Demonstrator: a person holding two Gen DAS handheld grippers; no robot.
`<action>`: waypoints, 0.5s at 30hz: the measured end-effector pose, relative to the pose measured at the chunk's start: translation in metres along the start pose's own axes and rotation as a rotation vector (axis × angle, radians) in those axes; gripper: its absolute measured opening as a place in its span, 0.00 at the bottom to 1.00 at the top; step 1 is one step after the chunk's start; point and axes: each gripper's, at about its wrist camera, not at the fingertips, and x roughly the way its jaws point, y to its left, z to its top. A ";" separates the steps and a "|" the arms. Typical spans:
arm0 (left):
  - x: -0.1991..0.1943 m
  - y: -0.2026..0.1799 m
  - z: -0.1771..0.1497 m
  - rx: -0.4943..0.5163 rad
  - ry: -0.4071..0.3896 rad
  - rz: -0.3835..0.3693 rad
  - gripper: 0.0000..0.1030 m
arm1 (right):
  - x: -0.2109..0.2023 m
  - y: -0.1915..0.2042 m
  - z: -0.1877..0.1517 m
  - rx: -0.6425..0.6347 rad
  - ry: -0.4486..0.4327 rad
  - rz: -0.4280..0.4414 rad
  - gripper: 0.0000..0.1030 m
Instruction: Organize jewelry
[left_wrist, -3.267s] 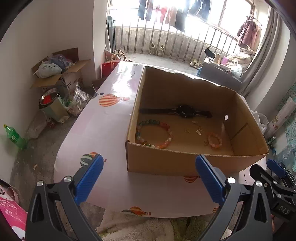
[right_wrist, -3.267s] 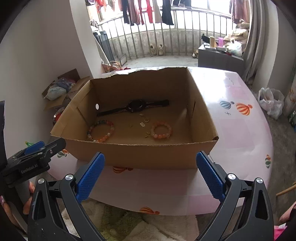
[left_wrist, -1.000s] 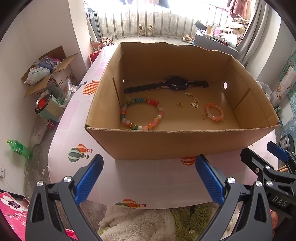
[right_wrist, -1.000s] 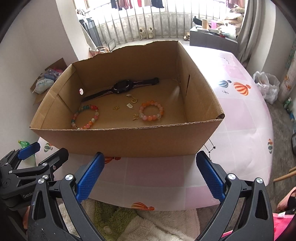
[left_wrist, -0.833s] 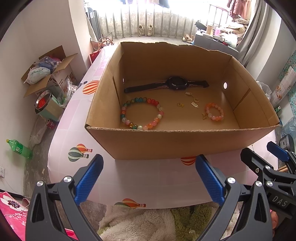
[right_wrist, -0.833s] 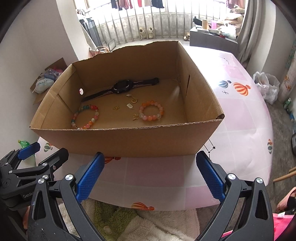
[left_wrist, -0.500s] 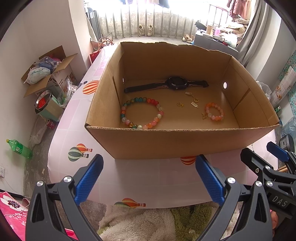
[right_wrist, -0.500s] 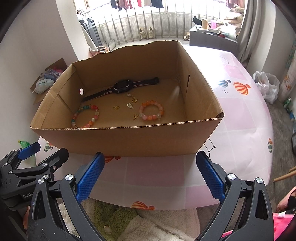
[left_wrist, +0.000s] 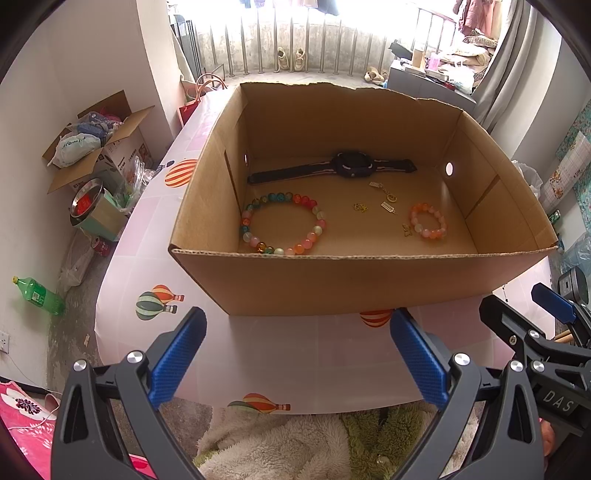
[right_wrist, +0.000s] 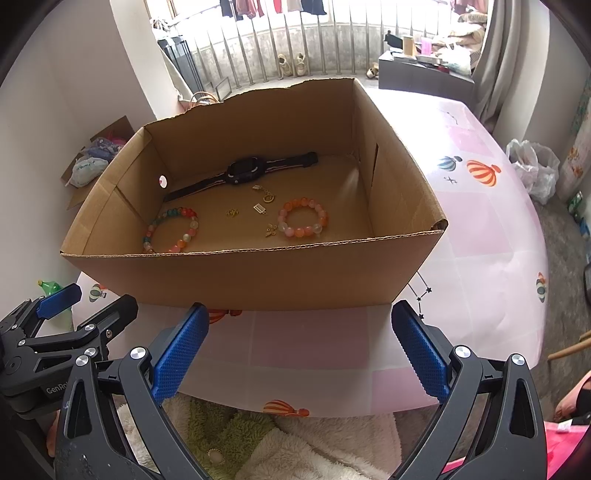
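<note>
Tabletop box (left_wrist: 369, 280): multicolored bead bracelet (left_wrist: 283, 228)

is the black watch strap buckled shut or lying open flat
Open and flat: the black watch lies stretched out straight on the cardboard box floor, both strap ends apart.

Cardboard box (left_wrist: 369, 280) on tabletop (left_wrist: 295, 354), set back from its near edge. Inside: watch (left_wrist: 352, 168) along the far wall; large bead bracelet (left_wrist: 282, 225) at the near left; small bead bracelet (left_wrist: 428, 221) at the near right; small charms (left_wrist: 384, 199) between the two bracelets, before the watch.
</note>
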 end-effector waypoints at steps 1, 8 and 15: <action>0.000 0.000 0.000 0.000 0.000 0.000 0.95 | 0.000 0.000 0.000 -0.001 0.000 0.000 0.92; 0.000 0.000 0.000 -0.001 0.001 0.000 0.95 | 0.000 -0.002 0.001 -0.001 0.003 0.002 0.92; 0.000 -0.001 0.000 0.000 0.001 0.001 0.95 | -0.001 -0.003 0.002 0.002 0.005 0.006 0.92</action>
